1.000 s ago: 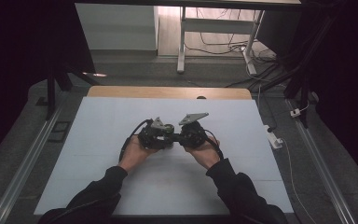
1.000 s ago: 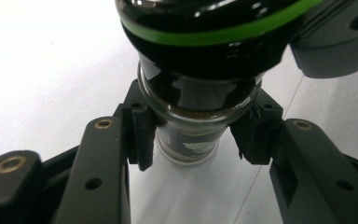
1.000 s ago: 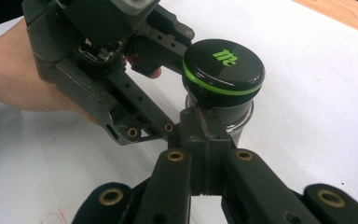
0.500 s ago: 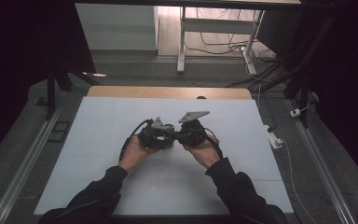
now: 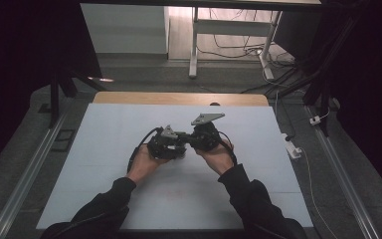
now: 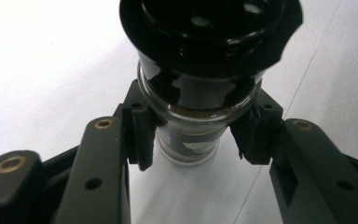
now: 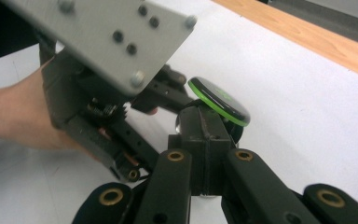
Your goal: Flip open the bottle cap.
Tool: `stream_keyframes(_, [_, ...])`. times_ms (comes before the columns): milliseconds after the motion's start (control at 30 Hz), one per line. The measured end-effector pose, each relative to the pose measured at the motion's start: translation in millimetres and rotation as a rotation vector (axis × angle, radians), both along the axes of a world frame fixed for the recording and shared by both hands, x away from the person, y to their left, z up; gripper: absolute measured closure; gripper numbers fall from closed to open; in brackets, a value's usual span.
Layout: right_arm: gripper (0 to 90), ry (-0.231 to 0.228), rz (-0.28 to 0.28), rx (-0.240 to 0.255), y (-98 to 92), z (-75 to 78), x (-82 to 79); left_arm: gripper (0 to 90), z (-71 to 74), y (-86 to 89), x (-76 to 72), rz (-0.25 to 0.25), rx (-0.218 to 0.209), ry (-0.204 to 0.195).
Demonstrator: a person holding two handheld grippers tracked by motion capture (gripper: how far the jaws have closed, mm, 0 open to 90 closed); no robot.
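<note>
Glossy glass on the small jar, clear at the shoulder, with a shiny black plastic-looking cap throwing bright highlights. Brown, grainy contents just under the glass. Matt black plastic on the left gripper jaws, with dull brass-coloured rivets. Same matt black and brass rivets on the right gripper, its jaws pressed together. Flat grey metal, satin, on the three-cornered plate, studded with rounded screw heads. Glossy black disc with a bright green rim at 1 o'clock from those jaws. Smooth, matt white table sheet; bare pale wood strip at 12 o'clock. Dark cloth sleeves.
</note>
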State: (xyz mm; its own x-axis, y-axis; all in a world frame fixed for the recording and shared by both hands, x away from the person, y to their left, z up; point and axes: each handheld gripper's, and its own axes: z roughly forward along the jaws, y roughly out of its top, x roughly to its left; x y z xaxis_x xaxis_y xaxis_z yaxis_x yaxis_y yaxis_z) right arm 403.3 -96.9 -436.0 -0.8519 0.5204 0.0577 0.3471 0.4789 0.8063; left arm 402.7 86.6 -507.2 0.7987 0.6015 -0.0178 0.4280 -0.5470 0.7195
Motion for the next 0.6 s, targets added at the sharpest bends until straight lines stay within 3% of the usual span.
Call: stream_keyframes(600, [90.0,0.01,-0.05,0.036,3.1,0.9,22.6,53.7,-0.6,0.0,-0.5,-0.003,-0.003,-0.005])
